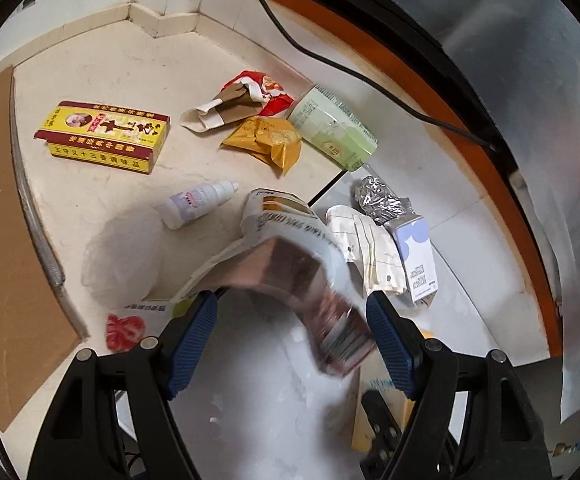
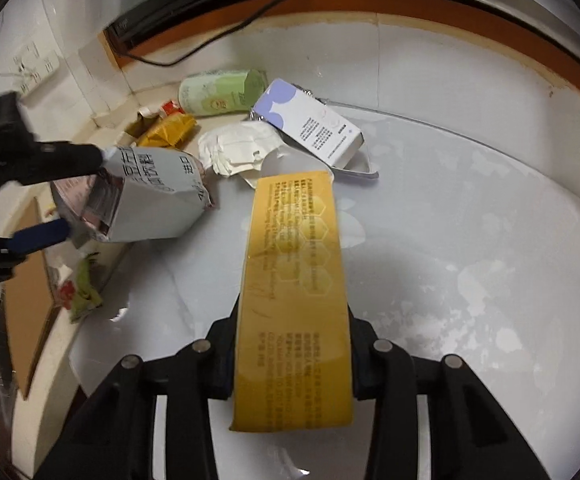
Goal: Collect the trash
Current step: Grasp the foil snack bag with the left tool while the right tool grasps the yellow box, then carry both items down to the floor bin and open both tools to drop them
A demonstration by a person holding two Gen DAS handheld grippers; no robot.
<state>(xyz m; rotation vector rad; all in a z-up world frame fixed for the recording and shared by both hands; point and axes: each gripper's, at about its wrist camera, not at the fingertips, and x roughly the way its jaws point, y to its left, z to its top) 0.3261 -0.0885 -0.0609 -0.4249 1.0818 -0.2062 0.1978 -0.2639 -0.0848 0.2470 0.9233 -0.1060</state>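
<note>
Over the white bag lining | right gripper (image 2: 292, 344) jaws clamped on yellow box (image 2: 294, 280) | left gripper (image 1: 292, 344) jaws spread wide, blurred white carton (image 1: 290, 248) between them, contact unclear | far on pale surface (image 1: 101, 184): yellow-red box (image 1: 103, 136), green cup (image 1: 334, 128), dropper bottle (image 1: 199, 202), orange wrapper (image 1: 267, 142).

Two black handheld grippers — blue-padded fingers.
Left gripper (image 1: 292, 334) and right gripper (image 2: 293, 354): silver pivot screws behind ribbed pads (image 1: 193, 344).
</note>
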